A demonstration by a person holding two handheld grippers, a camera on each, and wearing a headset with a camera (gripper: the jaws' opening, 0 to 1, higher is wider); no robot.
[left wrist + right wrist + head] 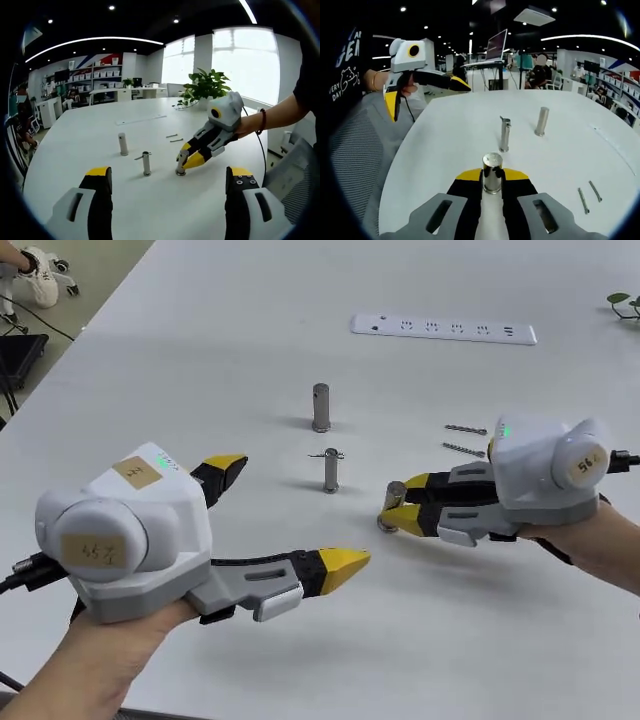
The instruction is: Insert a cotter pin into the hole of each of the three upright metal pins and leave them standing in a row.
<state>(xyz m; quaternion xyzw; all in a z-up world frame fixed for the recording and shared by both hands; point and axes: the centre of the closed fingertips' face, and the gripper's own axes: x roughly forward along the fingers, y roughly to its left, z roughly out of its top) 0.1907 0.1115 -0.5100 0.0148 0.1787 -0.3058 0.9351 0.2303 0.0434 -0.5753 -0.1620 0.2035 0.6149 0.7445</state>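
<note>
I count one of three done: the middle pin (331,470) carries its cotter pin (327,454), my right gripper (398,505) clamps the bare near pin (394,492) beside it, my left gripper (290,512) gapes wide short of it, and the far pin (320,407) and two loose cotter pins (465,429) wait beyond it.

This looks like an open-plan office with a workshop corner. A big white table (250,300) carries a power strip (443,329) near its far edge. Tall windows (245,60) and a potted plant (205,86) line one side, with shelves (95,75) of storage boxes above desks (125,92) on the far wall. A monitor (497,46) stands beyond the table, a mesh office chair (350,165) sits at the table's edge, and spotlights (111,7) dot the dark ceiling.
</note>
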